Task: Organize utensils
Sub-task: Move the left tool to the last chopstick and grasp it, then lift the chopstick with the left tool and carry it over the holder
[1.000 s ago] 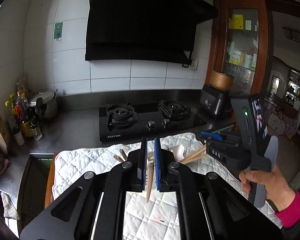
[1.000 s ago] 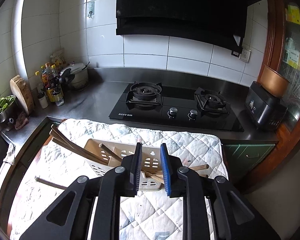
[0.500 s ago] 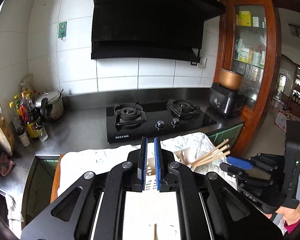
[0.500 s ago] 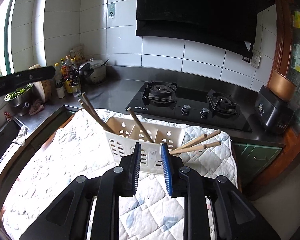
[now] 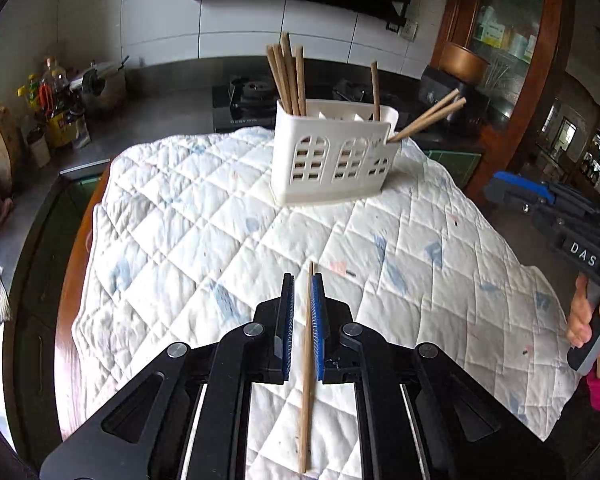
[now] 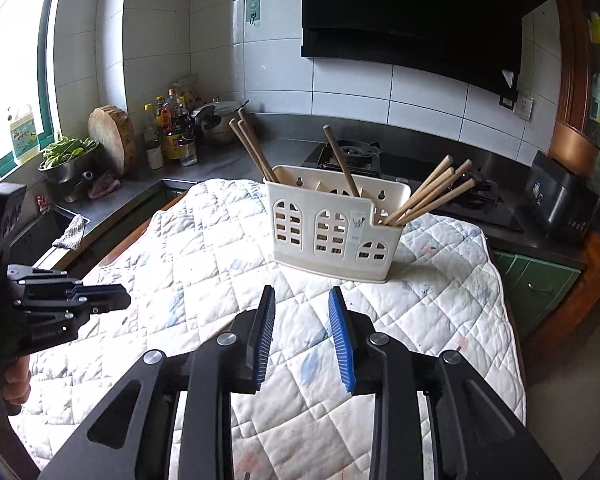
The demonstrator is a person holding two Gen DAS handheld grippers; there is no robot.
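Chopstick (image 5: 309,344), the last loose one, lies lengthwise on the quilted cloth (image 5: 188,216) inside the left gripper (image 5: 302,304), touching its right pad, while the jaws stand narrowly apart and not yet clamped. Closing squarely at mid-length should keep it from pivoting before it goes to the white holder (image 5: 332,156) at 12 o'clock. The right gripper (image 6: 302,332) hovers at 3 o'clock, jaws wide and empty.

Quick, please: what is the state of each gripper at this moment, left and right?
Left gripper: nearly closed, a single chopstick between its fingers; firm grip cannot be told.
Right gripper: open, holding nothing.
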